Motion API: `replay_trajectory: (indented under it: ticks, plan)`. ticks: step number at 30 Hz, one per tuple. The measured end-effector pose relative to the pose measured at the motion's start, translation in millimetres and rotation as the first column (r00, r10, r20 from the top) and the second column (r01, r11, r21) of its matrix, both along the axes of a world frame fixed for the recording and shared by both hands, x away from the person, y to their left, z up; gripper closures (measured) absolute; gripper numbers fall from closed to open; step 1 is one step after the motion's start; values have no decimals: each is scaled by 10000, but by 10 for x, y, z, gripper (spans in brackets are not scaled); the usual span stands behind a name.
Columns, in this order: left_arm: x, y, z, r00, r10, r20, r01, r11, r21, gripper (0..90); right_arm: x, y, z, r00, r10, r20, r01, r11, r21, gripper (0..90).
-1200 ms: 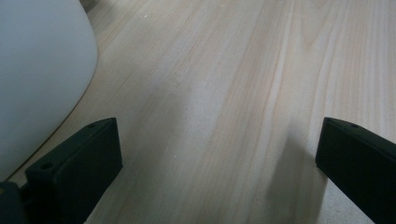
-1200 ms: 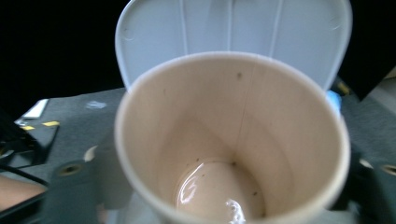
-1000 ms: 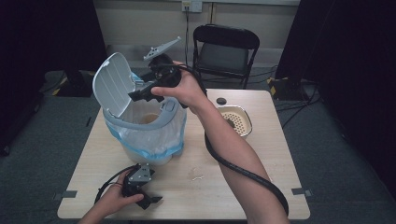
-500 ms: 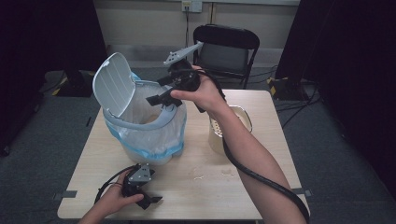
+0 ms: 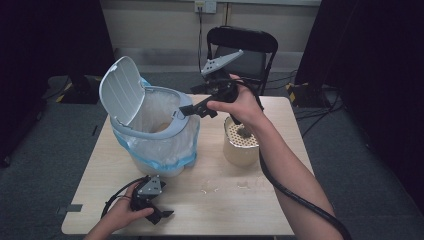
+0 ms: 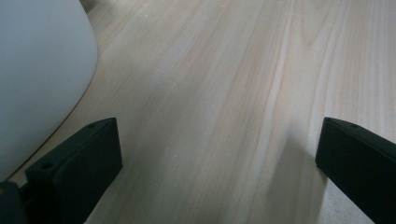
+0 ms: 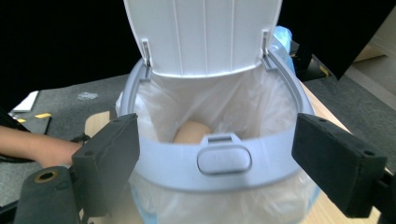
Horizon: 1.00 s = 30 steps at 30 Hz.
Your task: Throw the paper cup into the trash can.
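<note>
**Operator:** Report the change at the right gripper [image 5: 186,111].

**Inspector:** One second ago it is held over the mouth of the bin [image 5: 160,150]. It has since drawn back toward the person's right. Its tips now sit at the front rim, just by the latch button [image 7: 224,159], and the hand is above the perforated container [image 5: 241,147].

**Operator:** State of its jaws?

**Inspector:** Spread wide, with nothing between them. The right gripper view looks between them straight at the rim.

**Operator:** Location of the item?

**Inspector:** A tan object [image 7: 191,132] lies low inside the bag liner [image 5: 150,112], behind the front rim. It is not touched by either gripper. What it is cannot be told from here.

**Operator:** And the lid [image 5: 120,90]?

**Inspector:** Upright on its hinges at the far side, fully open, as in both earlier pictures.

**Operator:** Left gripper [image 5: 162,215]?

**Inspector:** Unchanged. It rests on the table [image 5: 225,200] in front of the bin, jaws released and empty, with the bin's white wall just beside one jaw.

**Operator:** Meaning for the work?

**Inspector:** Judgement: the deposit step appears complete, since the retreating gripper is empty and the object is in the liner. The lid has not yet been closed, which is the probable next step.
</note>
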<state>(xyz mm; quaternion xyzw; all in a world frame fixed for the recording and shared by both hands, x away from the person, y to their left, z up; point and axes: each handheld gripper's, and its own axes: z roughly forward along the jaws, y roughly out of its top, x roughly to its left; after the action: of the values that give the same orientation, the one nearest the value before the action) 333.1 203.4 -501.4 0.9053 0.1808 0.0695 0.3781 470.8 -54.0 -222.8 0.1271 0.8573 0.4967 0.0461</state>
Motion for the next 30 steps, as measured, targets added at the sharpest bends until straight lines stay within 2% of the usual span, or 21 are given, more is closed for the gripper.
replay_trajectory:
  ticks: [5, 6, 20, 21, 25, 30]
  plan:
    - [0, 1, 1, 10000, -7, 2, 7, 10000, 16, 0, -23, -134, -27, 9998, -180, 86, 180, 9998, -32, 145]
    - [0, -1, -7, 10000, -9, 2, 9, 10000, -99, 0, -28, -160, -31, 9998, -211, 58, 211, 9998, 23, 145]
    - [0, 0, -1, 10000, 4, 0, -4, 10000, 1, 0, -97, -445, -174, 9988, -493, -13, 493, 9986, -177, 144]
    - [1, -1, -7, 10000, 0, 1, 0, 10000, -92, 0, -102, -464, -182, 9986, -531, 31, 532, 9984, -190, 144]
    - [1, 1, 0, 10000, 2, 1, -2, 10000, 19, 0, -132, -542, -214, 9982, -606, -27, 605, 9981, -109, 143]
    - [0, -2, -10, 10000, 3, 6, -3, 9999, -147, 0, -162, -629, -258, 9967, -816, 40, 816, 9963, -264, 144]
